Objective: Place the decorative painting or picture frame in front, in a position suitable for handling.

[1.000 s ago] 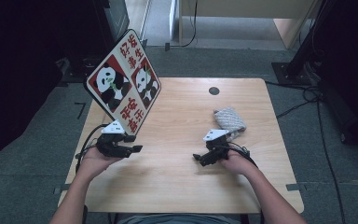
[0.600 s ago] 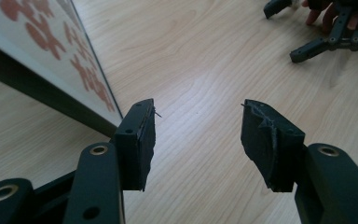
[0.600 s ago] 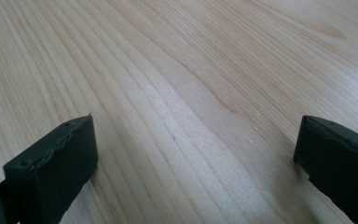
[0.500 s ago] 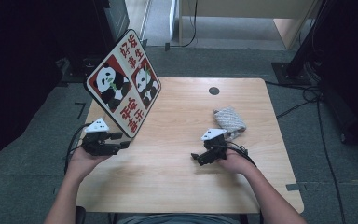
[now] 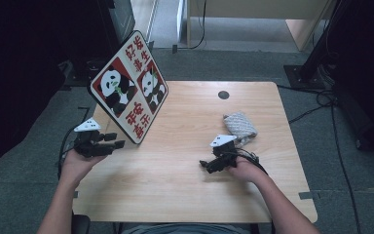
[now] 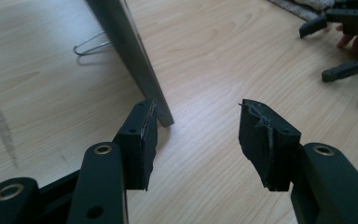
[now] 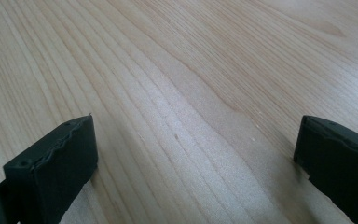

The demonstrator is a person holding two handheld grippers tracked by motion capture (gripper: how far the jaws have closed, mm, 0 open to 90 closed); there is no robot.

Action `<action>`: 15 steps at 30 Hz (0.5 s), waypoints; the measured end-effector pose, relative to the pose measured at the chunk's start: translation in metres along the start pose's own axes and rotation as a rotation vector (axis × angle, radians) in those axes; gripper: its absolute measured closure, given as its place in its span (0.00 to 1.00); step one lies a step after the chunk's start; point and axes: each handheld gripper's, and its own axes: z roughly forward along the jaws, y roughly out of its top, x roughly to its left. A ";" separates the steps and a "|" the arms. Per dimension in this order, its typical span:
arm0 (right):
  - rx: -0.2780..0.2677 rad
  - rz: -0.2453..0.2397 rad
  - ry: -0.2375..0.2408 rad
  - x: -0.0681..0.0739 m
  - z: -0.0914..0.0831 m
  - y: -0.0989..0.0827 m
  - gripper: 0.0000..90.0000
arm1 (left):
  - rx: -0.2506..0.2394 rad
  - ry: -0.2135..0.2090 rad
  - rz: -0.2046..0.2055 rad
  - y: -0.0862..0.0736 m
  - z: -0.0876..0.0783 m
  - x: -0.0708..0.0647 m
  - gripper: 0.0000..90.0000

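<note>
Panda board (image 5: 128, 87) stands tilted at the table's (image 5: 185, 195) left edge. Left gripper (image 6: 198, 135), jaws apart, sits at its near corner; right gripper (image 7: 196, 158), jaws wide, rests near the cloth (image 5: 240, 125).

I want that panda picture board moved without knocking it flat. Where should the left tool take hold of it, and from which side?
Probably the panda board is best taken by its thin near edge, low down, approached from the person's side with one jaw on each face. It stands tilted on a wire prop behind, so a push on the face could tip it. The left tool is open, one pad beside the bottom corner.
</note>
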 end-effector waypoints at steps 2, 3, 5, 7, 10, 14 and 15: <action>0.000 -0.001 0.000 0.000 0.000 0.000 0.00 | -0.008 0.007 -0.005 0.001 -0.002 0.002 0.52; 0.000 0.000 0.000 0.000 0.000 0.000 0.00 | -0.019 -0.002 -0.023 0.004 -0.004 0.005 0.52; 0.000 0.000 0.000 0.000 0.000 0.000 0.00 | -0.020 -0.004 -0.020 0.006 -0.006 0.006 0.50; 0.000 0.000 0.001 0.000 0.000 0.000 0.00 | -0.019 0.002 -0.009 0.011 -0.007 0.006 0.50; -0.001 0.000 0.001 0.001 -0.001 -0.001 0.00 | -0.020 0.014 -0.002 0.018 -0.013 0.009 0.50; 0.000 0.001 0.001 0.001 -0.001 -0.001 0.00 | -0.030 0.035 0.004 0.032 -0.021 0.012 0.50; 0.000 0.001 0.001 0.001 -0.001 -0.001 0.00 | -0.031 0.038 0.004 0.036 -0.023 0.013 0.50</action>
